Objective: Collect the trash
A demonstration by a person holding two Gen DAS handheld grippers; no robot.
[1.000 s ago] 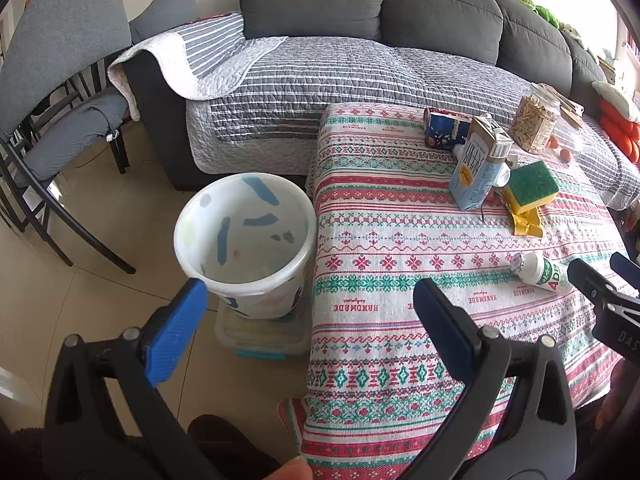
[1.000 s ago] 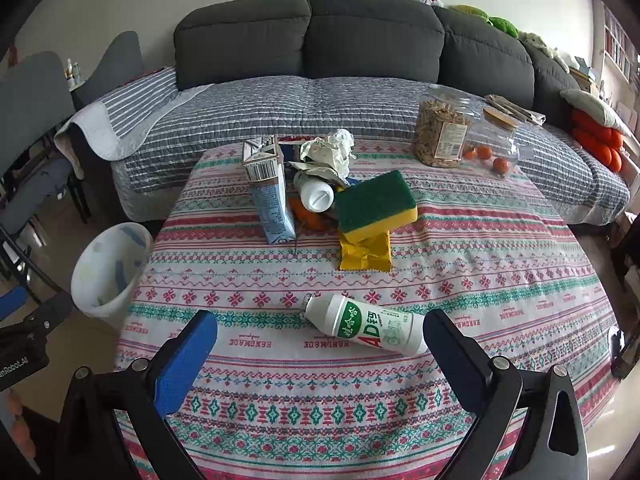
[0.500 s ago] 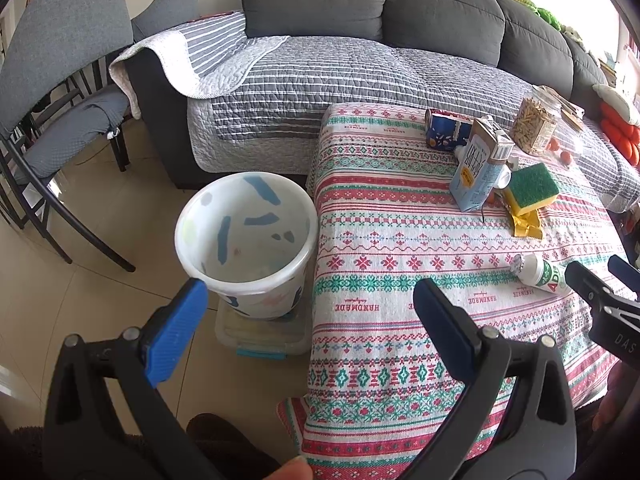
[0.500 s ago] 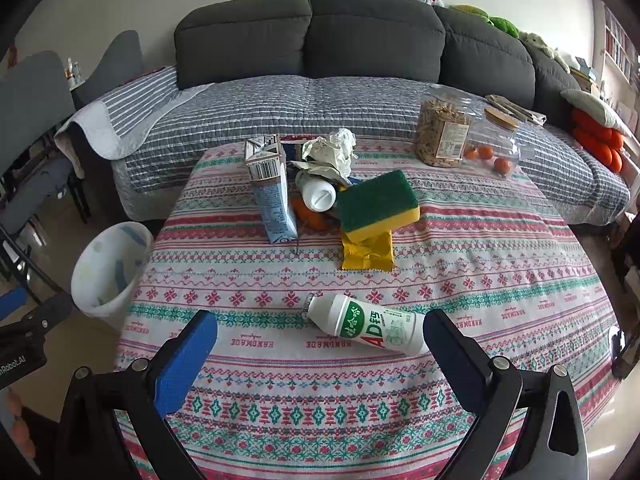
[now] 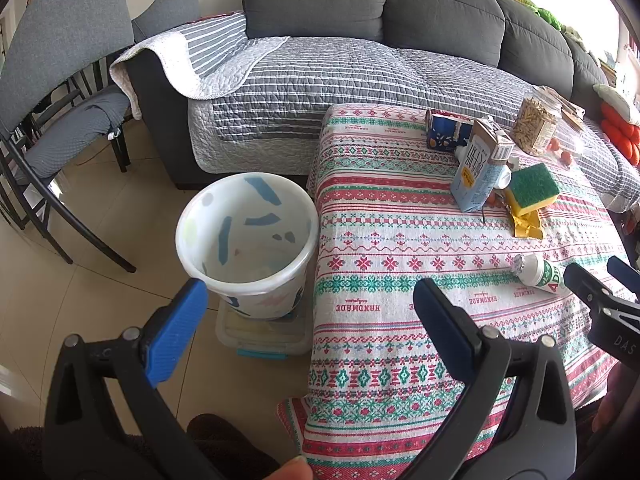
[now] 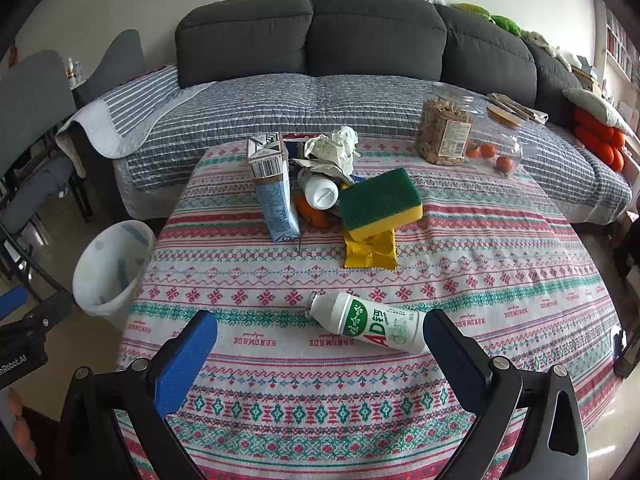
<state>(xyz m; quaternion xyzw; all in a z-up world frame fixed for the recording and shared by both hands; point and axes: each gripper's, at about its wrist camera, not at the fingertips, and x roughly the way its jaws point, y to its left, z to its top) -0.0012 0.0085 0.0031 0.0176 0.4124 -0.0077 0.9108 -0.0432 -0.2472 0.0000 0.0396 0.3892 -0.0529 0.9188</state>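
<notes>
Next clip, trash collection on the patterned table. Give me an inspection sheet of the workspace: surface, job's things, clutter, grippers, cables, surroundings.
Surface: patterned tablecloth, covers the table.
Job's things: white bottle lying on its side nearest the right gripper; milk carton upright; crumpled paper; yellow wrapper; white bin on the floor beside the table.
Clutter: green-yellow sponge, snack jar, jar with oranges.
Grippers: left gripper open, empty; right gripper open, empty.
Cables: nothing seen.
Surroundings: grey sofa, grey chair.

Open left tongs point(image 5: 308, 300), white bin point(image 5: 246, 240), patterned tablecloth point(image 5: 384, 248)
</notes>
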